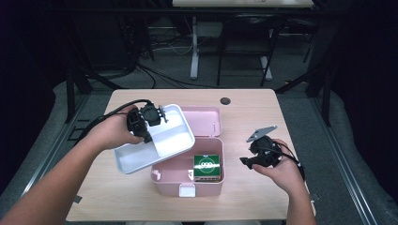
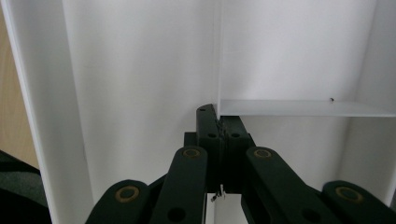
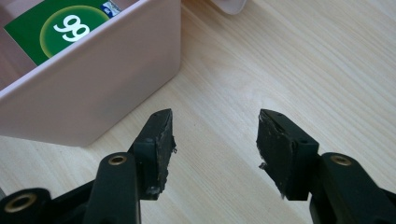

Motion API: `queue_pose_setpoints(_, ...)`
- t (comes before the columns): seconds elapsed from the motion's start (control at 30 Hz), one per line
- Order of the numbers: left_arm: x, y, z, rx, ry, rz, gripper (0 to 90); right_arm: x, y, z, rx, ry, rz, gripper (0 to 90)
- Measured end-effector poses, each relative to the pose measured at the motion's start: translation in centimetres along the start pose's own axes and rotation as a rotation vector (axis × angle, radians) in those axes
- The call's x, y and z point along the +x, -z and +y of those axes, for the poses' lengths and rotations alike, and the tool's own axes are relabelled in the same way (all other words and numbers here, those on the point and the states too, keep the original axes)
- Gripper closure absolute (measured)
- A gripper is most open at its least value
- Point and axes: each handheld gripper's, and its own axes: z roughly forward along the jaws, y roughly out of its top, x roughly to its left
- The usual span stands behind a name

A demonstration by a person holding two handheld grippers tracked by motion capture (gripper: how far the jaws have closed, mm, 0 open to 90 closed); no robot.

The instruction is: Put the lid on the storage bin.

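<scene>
White tray held in air over pink box, tilted. Left gripper clamped tight on thin divider wall. Tray prob light, stiff, slick plastic; pinch may swivel. Right gripper half open, empty, over table beside box.

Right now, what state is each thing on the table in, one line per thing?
Pink box: open, lid tipped back.
White tray: lifted out, tilted over the box's left side, divider pinched.
Green packet: lying flat inside the box.
Left tongs: shut on the tray's divider.
Right tongs: open, holding nothing, over the table right of the box.
</scene>
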Motion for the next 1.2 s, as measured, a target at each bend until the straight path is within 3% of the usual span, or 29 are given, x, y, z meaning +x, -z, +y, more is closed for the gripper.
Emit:
queue_pose_setpoints(0.53, -2.2, -0.7, 3.3, -0.004, -0.167, -0.017, 89.4, -0.1, 0.0, 0.0, -0.002, -0.005, -0.004, 45.4)
queue_pose_setpoints(0.83, -3.1, -1.4, 4.6, -0.014, -0.221, -0.056, 89.4, 0.0, -0.2, 0.0, -0.005, -0.003, 0.0, 45.4)
queue_pose_setpoints(1.2, -3.9, -2.5, 5.7, 0.005, -0.279, -0.058, 89.3, 0.0, -0.3, 0.1, -0.002, -0.001, 0.001, 45.4)
